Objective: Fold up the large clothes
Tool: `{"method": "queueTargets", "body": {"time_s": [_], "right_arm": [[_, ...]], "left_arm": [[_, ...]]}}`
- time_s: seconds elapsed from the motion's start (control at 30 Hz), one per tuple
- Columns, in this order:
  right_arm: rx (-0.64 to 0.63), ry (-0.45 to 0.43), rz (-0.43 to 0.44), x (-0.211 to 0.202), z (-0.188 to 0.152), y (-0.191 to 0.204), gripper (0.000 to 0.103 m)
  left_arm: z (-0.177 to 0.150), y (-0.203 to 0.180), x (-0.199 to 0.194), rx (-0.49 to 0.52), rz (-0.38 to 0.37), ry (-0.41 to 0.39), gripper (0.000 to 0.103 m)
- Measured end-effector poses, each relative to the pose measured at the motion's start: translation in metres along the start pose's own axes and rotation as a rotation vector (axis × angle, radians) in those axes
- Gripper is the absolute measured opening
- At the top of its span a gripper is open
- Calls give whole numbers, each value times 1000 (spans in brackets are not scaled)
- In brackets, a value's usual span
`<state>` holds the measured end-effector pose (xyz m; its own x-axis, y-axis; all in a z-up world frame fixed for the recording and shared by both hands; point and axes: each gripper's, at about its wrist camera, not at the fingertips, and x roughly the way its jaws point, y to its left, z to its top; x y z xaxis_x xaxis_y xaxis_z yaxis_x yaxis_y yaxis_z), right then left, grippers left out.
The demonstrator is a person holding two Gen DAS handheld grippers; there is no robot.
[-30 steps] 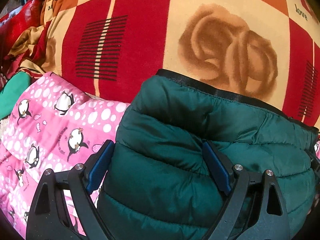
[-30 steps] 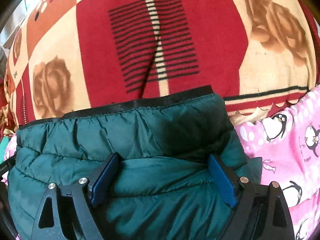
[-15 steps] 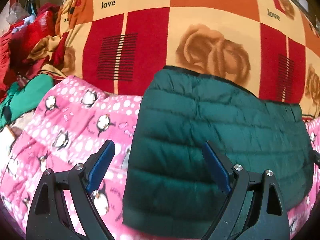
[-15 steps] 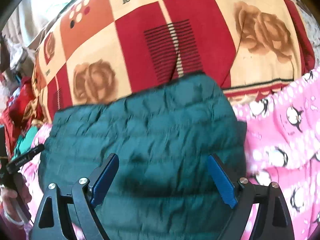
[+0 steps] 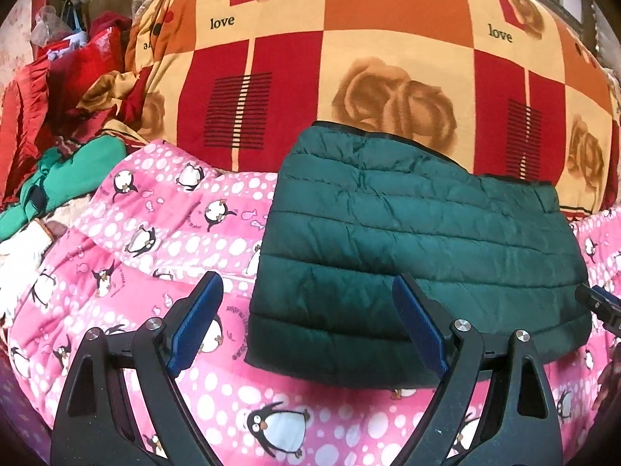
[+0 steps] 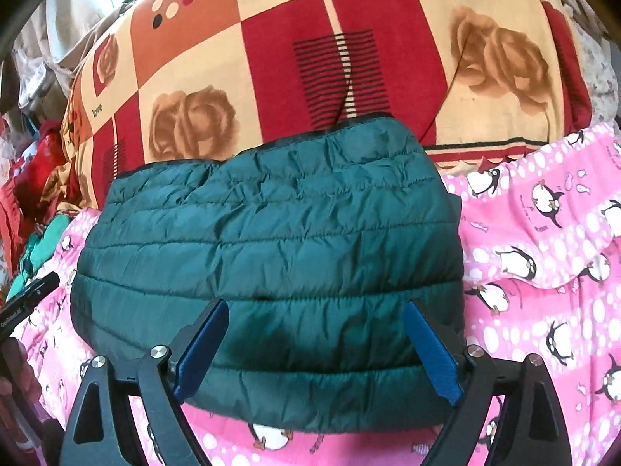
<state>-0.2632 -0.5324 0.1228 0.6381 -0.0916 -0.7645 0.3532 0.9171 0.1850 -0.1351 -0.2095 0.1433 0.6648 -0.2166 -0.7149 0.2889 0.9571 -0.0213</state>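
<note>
A dark green quilted puffer jacket lies folded into a flat rectangle on a pink penguin-print blanket; it also shows in the right wrist view. My left gripper is open and empty, held above the jacket's near left corner. My right gripper is open and empty, held above the jacket's near right part. Neither touches the jacket. The tip of the right gripper shows at the left wrist view's right edge, and the left one at the right wrist view's left edge.
A red, orange and cream rose-patterned blanket covers the bed behind the jacket. A heap of red and green clothes lies at the far left. The pink blanket spreads to the right of the jacket.
Both grippers have pulled back and up from the jacket. A second ago they were pressed close over its puffed fold; now the jacket lies flat and whole in view.
</note>
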Motion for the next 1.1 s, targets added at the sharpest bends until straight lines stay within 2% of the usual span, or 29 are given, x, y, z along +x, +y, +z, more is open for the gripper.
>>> {"method": "queueTargets", "body": {"time_s": [0.27, 0.67, 0.93, 1.0, 1.1], "right_arm": [[17, 9, -16, -3, -3, -7, 93], [67, 10, -49, 17, 12, -31, 96], [137, 35, -64, 37, 32, -61, 101], [153, 50, -57, 46, 36, -70, 103], [172, 69, -31, 60, 42, -84, 103]], "left_arm": [[0, -7, 4, 3, -14, -2, 89], [7, 1, 50, -21, -25, 65, 89], [18, 24, 88, -121, -200, 124, 90], [22, 32, 96, -142, -243, 134, 96], [23, 42, 114, -197, -340, 182, 97]]}}
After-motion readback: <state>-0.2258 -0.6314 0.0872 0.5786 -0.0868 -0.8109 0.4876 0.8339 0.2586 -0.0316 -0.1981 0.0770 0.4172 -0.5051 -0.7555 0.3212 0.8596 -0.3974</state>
